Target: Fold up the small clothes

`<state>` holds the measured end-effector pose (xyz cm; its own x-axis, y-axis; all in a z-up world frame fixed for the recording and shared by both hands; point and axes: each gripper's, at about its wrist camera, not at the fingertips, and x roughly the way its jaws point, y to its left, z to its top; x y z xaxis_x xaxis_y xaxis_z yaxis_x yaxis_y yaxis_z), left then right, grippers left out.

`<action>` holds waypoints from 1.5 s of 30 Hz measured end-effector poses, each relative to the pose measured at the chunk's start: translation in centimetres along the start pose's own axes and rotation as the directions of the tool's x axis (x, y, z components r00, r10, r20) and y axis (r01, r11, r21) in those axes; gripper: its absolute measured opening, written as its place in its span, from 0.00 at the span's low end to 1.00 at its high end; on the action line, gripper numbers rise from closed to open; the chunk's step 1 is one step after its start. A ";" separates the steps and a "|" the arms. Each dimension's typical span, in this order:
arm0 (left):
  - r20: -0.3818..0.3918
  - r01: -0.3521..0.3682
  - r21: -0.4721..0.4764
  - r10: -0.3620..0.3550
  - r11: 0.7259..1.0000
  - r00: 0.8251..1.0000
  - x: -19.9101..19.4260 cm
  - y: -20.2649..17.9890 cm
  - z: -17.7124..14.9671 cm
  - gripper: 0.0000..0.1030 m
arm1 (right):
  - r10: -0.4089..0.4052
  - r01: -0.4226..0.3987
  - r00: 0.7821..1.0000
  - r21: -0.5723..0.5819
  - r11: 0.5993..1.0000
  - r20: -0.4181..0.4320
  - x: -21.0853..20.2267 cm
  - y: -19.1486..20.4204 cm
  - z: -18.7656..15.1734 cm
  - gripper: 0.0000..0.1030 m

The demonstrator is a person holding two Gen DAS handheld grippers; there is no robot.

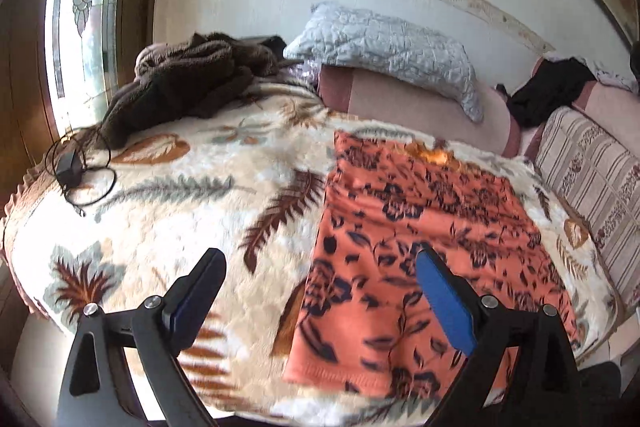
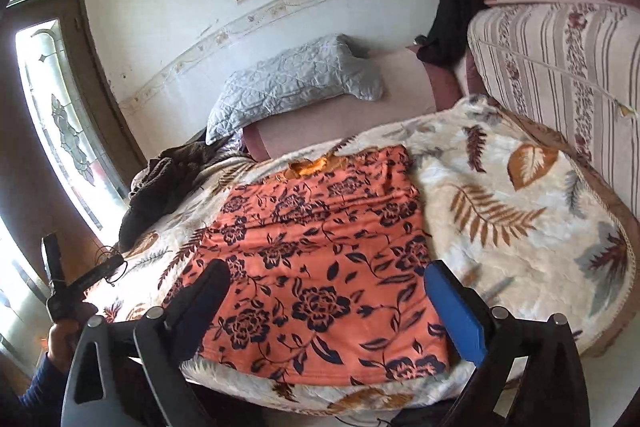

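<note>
An orange garment with dark flowers (image 1: pixel 420 211) (image 2: pixel 320 227) lies flat on a cream leaf-pattern blanket (image 1: pixel 180 195) (image 2: pixel 500 187). It looks folded into a rough rectangle. My left gripper (image 1: pixel 320 255) hangs open above the garment's left edge, with nothing between its fingers. My right gripper (image 2: pixel 326 269) is open too, hovering over the garment's near part without touching it. At the left edge of the right wrist view, a hand (image 2: pixel 62 337) in a blue sleeve holds the left gripper.
A brown fleece garment (image 1: pixel 188 79) and a black charger with cable (image 1: pixel 70 167) lie at the blanket's far left. A grey quilted pillow (image 1: pixel 384 47) and a black garment (image 1: pixel 548 95) rest on pink cushions behind. A striped cushion (image 2: pixel 560 75) borders the right side.
</note>
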<state>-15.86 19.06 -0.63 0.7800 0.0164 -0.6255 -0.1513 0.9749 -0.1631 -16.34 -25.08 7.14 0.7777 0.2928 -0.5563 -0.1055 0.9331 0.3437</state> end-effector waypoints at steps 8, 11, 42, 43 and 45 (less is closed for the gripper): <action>-0.243 -0.008 -0.117 -0.020 0.993 0.970 3.6 2.1 -4.6 0.93 | 0.131 -0.022 0.941 0.329 0.944 -0.312 7.3 -9.2 -2.7 0.93; -0.266 -0.013 -0.111 -0.017 0.994 0.964 4.2 2.2 -4.7 0.93 | 0.126 0.004 0.923 0.338 0.941 -0.364 8.8 -10.4 -3.4 0.92; -0.375 -0.033 -0.063 0.007 0.997 0.927 7.4 1.1 -4.8 0.08 | 0.151 0.088 0.786 0.350 0.932 -0.600 13.6 -14.4 -5.8 0.11; -0.362 -0.034 -0.058 0.010 0.998 0.932 7.1 1.0 -4.5 0.08 | 0.145 0.092 0.786 0.345 0.934 -0.602 13.4 -14.4 -5.8 0.11; -0.356 -0.019 -0.062 -0.005 0.998 0.934 6.9 0.9 -4.3 0.08 | 0.170 0.075 0.789 0.369 0.926 -0.590 13.0 -14.6 -5.7 0.15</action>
<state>-13.22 19.06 -8.37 0.5133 -0.0682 -0.8555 -0.2033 0.9588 -0.1984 -8.22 -33.70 -9.47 0.2304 0.5132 -0.8267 0.1895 0.8097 0.5555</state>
